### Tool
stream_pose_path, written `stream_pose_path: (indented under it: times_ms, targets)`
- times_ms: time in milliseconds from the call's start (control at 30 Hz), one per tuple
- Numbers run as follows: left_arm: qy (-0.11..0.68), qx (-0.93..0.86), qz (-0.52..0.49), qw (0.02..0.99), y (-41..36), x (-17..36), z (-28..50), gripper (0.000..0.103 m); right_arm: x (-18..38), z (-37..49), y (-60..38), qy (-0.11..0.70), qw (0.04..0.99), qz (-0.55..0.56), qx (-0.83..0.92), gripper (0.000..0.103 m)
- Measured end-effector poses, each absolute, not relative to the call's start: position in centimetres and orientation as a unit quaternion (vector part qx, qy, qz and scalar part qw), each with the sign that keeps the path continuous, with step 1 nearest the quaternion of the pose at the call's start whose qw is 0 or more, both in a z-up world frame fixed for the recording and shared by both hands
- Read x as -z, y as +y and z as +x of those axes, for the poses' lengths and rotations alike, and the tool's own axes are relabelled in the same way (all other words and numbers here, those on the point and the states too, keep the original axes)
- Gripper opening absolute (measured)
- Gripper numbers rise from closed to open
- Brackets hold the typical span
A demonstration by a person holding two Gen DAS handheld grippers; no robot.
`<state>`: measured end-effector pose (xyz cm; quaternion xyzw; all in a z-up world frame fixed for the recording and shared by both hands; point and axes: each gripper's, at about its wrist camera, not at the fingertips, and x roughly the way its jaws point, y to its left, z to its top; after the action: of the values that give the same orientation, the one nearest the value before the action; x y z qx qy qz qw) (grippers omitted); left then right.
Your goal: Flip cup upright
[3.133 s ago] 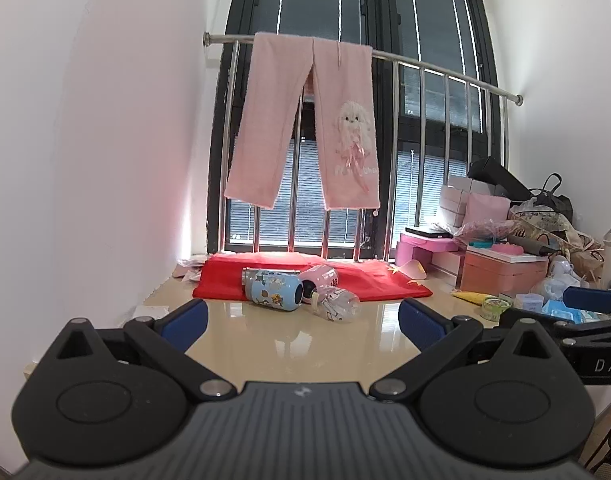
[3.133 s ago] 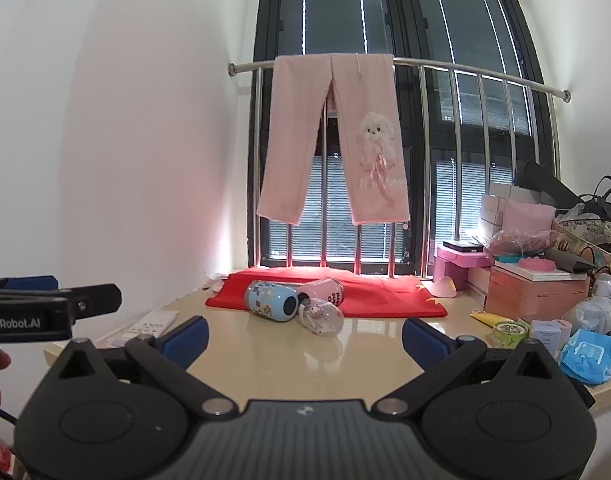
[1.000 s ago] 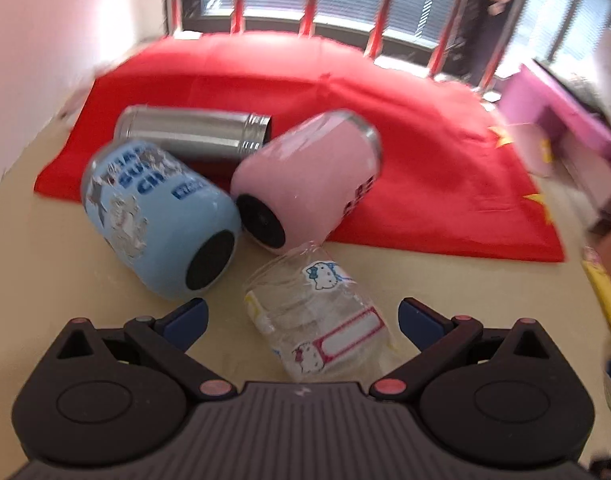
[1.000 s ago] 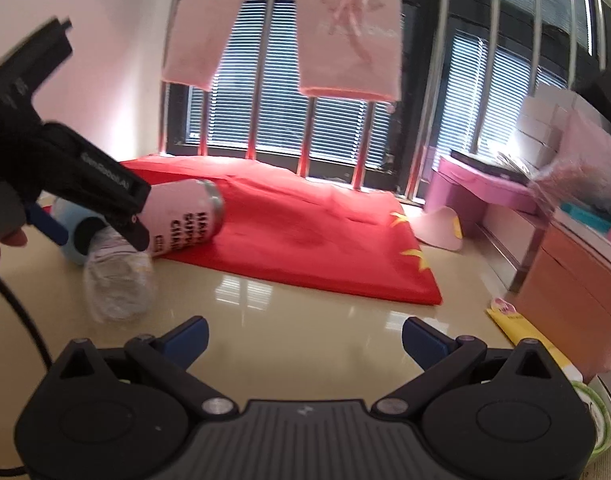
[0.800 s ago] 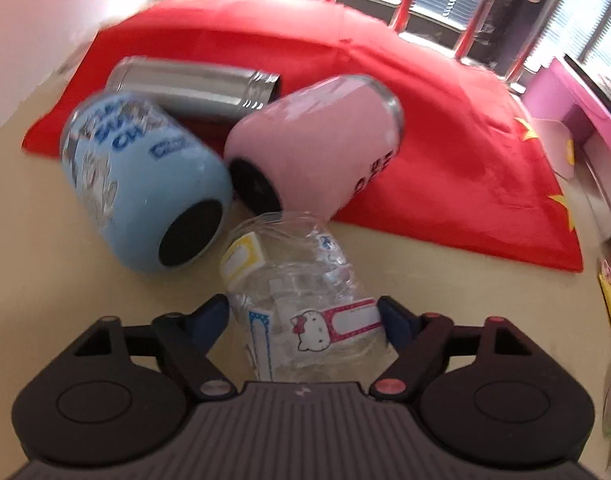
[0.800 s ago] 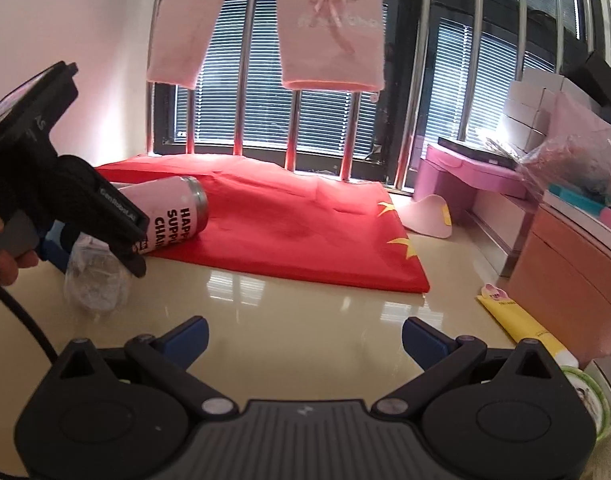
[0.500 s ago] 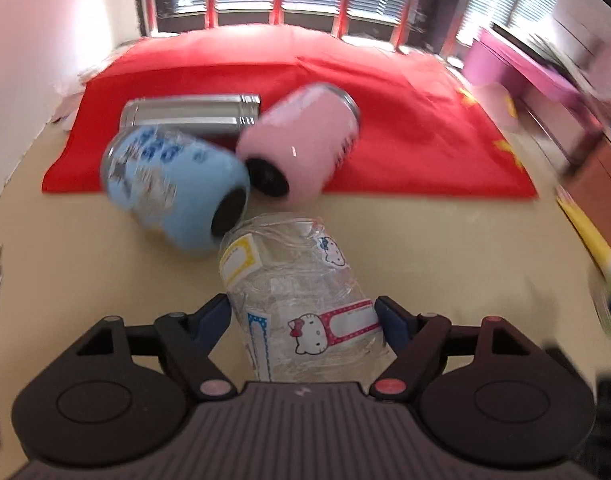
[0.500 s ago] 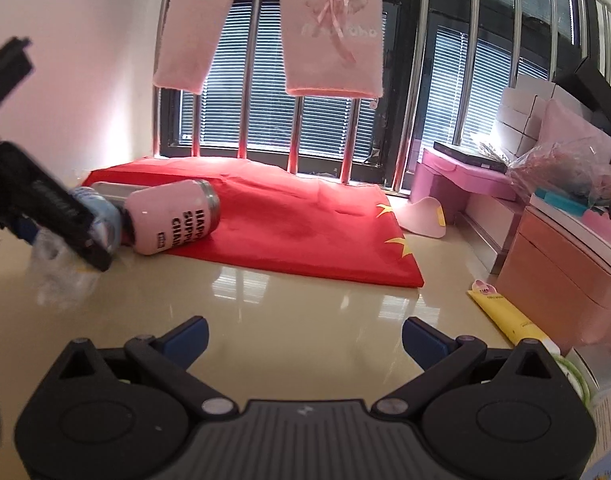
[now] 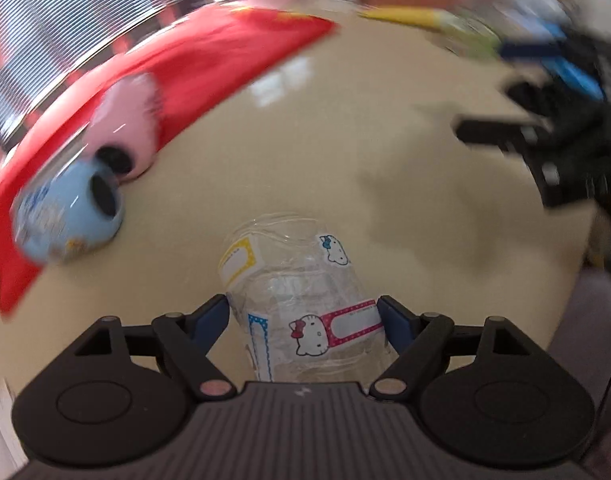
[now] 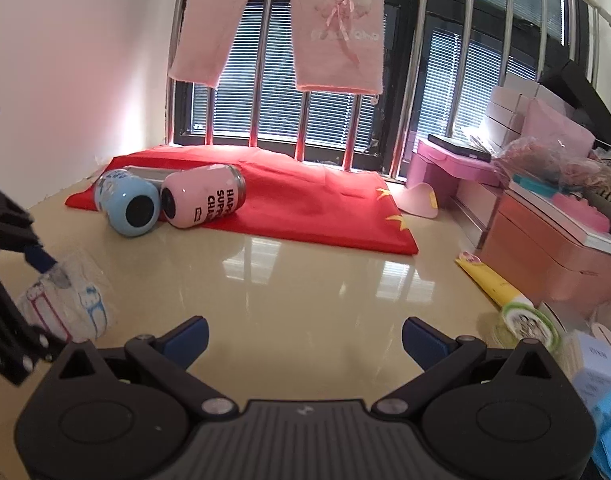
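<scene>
Looks like a home: pink pants (image 10: 281, 20) drying on window rail (image 10: 409, 80), kids' cups (image 10: 129, 202) on table (image 10: 305, 300), stacked storage boxes (image 10: 545, 232)

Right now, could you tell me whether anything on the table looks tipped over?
Yes: the blue cup and pink cup lie on their sides at the red cloth's edge; the left gripper holds the clear cup.

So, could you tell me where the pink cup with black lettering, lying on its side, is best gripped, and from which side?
Grip the pink cup with black lettering across its rounded middle, coming from above. It lies on its side on the red cloth, with the blue cartoon-print cup close against its left, so only the top is open. The right gripper is open and free.
</scene>
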<state>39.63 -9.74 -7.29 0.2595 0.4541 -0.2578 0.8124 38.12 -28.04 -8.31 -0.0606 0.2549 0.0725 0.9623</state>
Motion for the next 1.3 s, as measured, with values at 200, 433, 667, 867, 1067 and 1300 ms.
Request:
stream_pose_path:
  times_ms: [200,433,667,867,1067,1300]
  targets:
    - [0.463,0.275,0.255,0.803,-10.5,8.4,39.6,0.085,8.7,37.3,-28.3,0.265,0.961,-0.056,-0.060,0.103]
    - [0.434,0.255,0.201,0.840,-8.2,5.7,39.2,0.103,7.9,36.3,-27.9,0.262,0.962,-0.055,-0.052,0.103]
    - [0.353,0.177,0.081,0.915,-1.3,2.0,33.6,0.103,6.7,33.3,-25.4,0.251,0.965,-0.047,-0.063,0.103]
    - [0.330,0.102,0.009,0.938,3.7,2.9,29.0,0.103,6.6,31.4,-21.5,0.261,0.961,-0.040,-0.083,0.103]
    - [0.320,0.092,0.021,0.943,6.1,3.4,27.9,0.103,6.0,31.9,-17.0,0.281,0.953,-0.048,-0.103,0.103]
    - [0.314,0.052,0.031,0.947,8.2,4.5,28.7,0.103,4.9,39.7,-13.0,0.433,0.892,0.043,-0.126,0.103]
